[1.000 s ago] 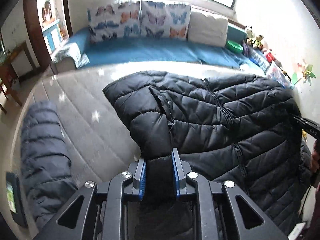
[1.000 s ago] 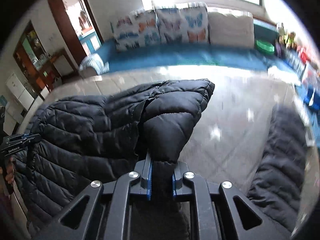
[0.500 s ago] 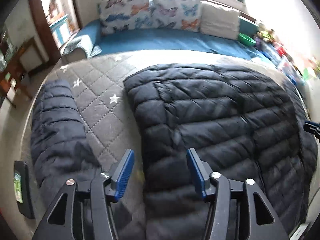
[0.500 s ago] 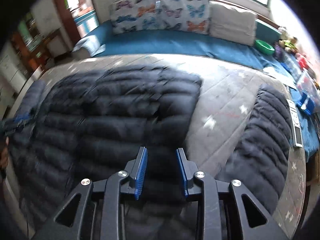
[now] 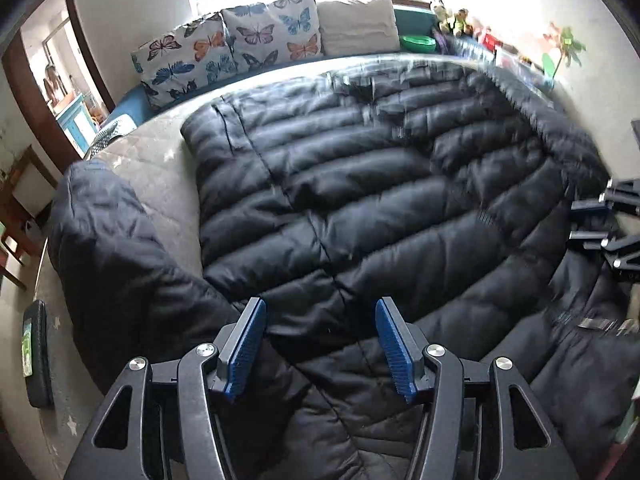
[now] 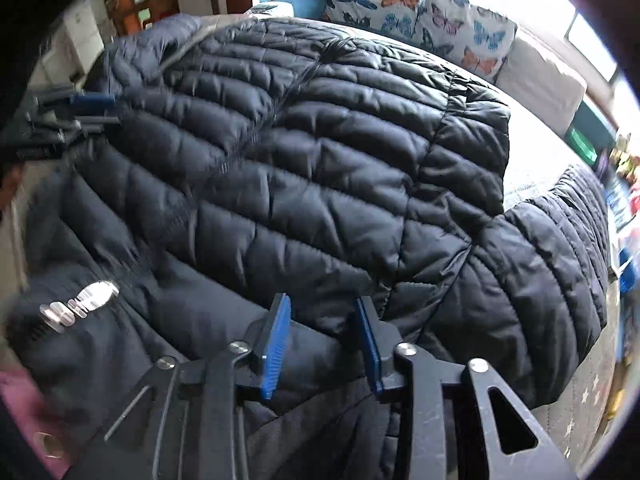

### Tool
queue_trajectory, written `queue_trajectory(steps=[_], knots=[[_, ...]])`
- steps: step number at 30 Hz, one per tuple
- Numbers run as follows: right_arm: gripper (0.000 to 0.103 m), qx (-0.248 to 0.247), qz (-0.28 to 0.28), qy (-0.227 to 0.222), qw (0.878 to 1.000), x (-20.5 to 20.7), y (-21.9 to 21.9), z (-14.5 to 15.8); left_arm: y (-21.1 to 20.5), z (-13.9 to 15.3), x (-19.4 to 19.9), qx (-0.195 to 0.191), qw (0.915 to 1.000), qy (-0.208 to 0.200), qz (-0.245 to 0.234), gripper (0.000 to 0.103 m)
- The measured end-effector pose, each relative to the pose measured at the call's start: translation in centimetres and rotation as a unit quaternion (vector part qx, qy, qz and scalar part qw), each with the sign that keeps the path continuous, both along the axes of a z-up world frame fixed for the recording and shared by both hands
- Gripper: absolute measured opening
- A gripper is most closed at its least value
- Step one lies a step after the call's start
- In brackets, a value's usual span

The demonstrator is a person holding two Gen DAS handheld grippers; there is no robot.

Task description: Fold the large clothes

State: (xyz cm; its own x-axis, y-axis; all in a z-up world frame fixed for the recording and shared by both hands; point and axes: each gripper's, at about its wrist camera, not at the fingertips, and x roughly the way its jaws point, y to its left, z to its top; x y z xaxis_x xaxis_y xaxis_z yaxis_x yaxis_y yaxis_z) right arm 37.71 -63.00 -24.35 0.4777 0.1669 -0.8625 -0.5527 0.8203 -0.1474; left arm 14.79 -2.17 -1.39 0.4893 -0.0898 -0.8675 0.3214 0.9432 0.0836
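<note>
A large black quilted puffer jacket lies spread flat on a grey quilted mattress, with one sleeve out to its left. In the right wrist view the jacket fills the frame, its other sleeve out to the right. My left gripper is open just above the jacket's near edge, holding nothing. My right gripper is open low over the near edge, with fabric bulging between its jaws. Each gripper shows at the edge of the other's view: the right gripper and the left gripper.
Butterfly-print cushions and a beige cushion line a blue bench behind the mattress. A green bowl and toys stand at the back right. A dark flat device lies at the mattress's left edge. A doorway opens at the left.
Both grippers held up folds of the jacket a second ago, then opened and let go. The jacket now lies flat, and both grippers have dropped lower toward its near edge.
</note>
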Motion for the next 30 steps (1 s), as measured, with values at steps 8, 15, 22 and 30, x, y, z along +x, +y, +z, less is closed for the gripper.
queue_trajectory(steps=[8, 15, 22, 30], knots=[[0.046, 0.104, -0.032, 0.006, 0.994, 0.1, -4.4, 2.5, 0.4, -1.1, 0.0, -0.022, 0.9996, 0.014, 0.013, 0.066], [0.057, 0.161, -0.156, -0.042, 0.974, 4.8, -14.4, 6.8, -0.2, -1.3, 0.6, -0.018, 0.9997, 0.013, 0.013, 0.074], [0.058, 0.213, -0.297, -0.029, 0.93, 11.7, -24.2, 4.8, -0.3, -1.1, 0.7, -0.023, 0.9994, 0.017, 0.017, 0.078], [0.058, 0.29, -0.365, 0.018, 0.884, 17.3, -30.4, 0.5, -0.6, -1.1, 0.8, -0.021, 0.9994, 0.02, 0.021, 0.08]])
